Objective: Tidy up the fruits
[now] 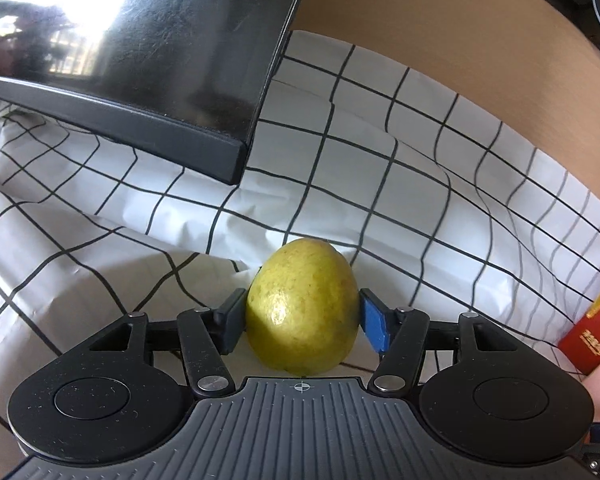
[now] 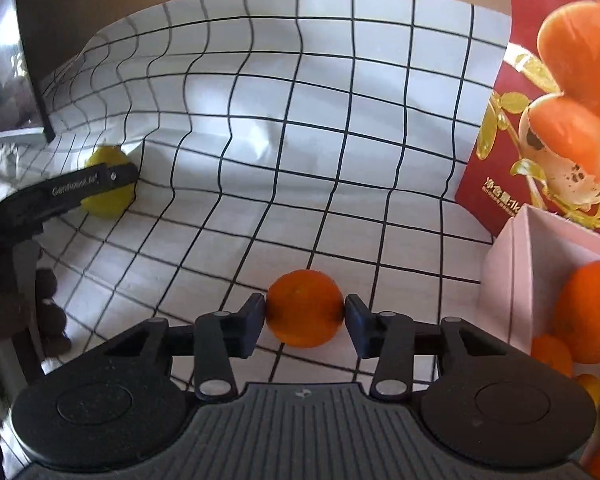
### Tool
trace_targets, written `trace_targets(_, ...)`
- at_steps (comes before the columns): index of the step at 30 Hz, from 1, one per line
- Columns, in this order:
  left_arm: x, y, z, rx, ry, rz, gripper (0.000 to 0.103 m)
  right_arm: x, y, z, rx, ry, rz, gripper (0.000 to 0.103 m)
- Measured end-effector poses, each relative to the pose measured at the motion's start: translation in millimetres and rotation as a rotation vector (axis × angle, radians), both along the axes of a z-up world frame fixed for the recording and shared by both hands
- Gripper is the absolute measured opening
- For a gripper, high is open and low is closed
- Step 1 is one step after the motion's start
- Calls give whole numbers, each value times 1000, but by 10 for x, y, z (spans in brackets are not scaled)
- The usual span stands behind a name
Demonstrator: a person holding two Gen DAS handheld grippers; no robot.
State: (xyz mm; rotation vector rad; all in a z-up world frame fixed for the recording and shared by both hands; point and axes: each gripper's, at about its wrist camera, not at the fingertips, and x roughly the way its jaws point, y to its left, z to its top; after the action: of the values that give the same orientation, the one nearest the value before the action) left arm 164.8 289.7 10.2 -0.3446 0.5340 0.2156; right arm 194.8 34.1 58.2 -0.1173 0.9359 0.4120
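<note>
A yellow-green oval fruit (image 1: 300, 292) stands on the checked cloth (image 1: 380, 140), up against a fold. My left gripper (image 1: 302, 320) is open around it, with a pad close beside each flank. In the right wrist view the same fruit (image 2: 104, 206) lies far left, partly hidden by the left gripper's finger (image 2: 80, 186). A small orange (image 2: 304, 304) rests on the cloth in front of the right camera. My right gripper (image 2: 305, 320) is shut on it, both pads touching its sides.
A black screen (image 1: 160, 60) leans over the cloth at the left. A red box printed with oranges (image 2: 540, 140) stands at the right. In front of it is a pink box (image 2: 516, 280) holding several oranges. A dark brown fuzzy object (image 2: 52, 320) lies at the left edge.
</note>
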Motion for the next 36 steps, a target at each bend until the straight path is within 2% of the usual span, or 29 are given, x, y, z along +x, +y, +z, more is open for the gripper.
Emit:
trace_targets(5,-164,-33,83,34,41,-85,64,-319,-131,94,61,1,84,43)
trace_targets(9,-385,-116,78,24,42,-176,64,-767,-308,169,95,0,165,43)
trace_targets(12,-633,-259,76,32,21,-241,64,-1128,-507,211,123,0,212,43)
trace_targets(15,-964,-487,122,41,-39,-325,64,-1473,-825,260,154,-17,235,43)
trace_targets(19,-1411,-892,235,23,-107,-470,64,-1816,-1200,259,85,-118,215,43)
trace_targets(26,-1910,-1748,140,-61,-79,-629,65,-1981,-1658,68,42,-142,119,43)
trace_targets(31,-1955,-2067,-74,-93,-39,-651,65,-2017,-1803,-42,85,-123,111,44)
trace_targets(33,-1971,-2117,-141,-95,-35,-640,65,-2058,-1807,-61,77,-147,115,45)
trace_targets(36,-1968,-2129,-126,-89,-49,-617,65,-2114,-1816,-69,60,-175,120,61)
